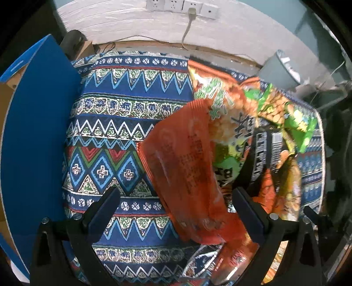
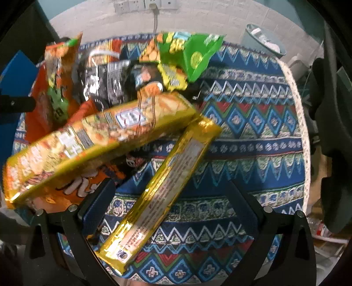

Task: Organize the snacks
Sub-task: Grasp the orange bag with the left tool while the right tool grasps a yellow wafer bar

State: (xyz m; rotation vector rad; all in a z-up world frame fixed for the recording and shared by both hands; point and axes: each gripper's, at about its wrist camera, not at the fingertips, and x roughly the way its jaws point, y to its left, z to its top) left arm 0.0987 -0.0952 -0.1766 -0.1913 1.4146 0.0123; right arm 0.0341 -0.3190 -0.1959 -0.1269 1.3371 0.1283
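A pile of snack packets lies on a round table with a patterned blue cloth (image 1: 123, 123). In the left wrist view my left gripper (image 1: 176, 209) is open around the lower part of an orange-red packet (image 1: 187, 167), which lies between the fingers without being pinched. Behind it lie a green-and-orange bag (image 1: 222, 110), a black packet (image 1: 264, 151) and a green bag (image 1: 299, 118). In the right wrist view my right gripper (image 2: 173, 198) is open over a long gold bar packet (image 2: 162, 189). A yellow-orange bag (image 2: 94, 143) lies to its left.
A blue open box (image 1: 37, 136) stands at the table's left edge. A grey waste bin (image 1: 279, 70) stands beyond the far right edge, also in the right wrist view (image 2: 261, 41). A white wall with sockets (image 1: 182, 6) and a cable lies behind.
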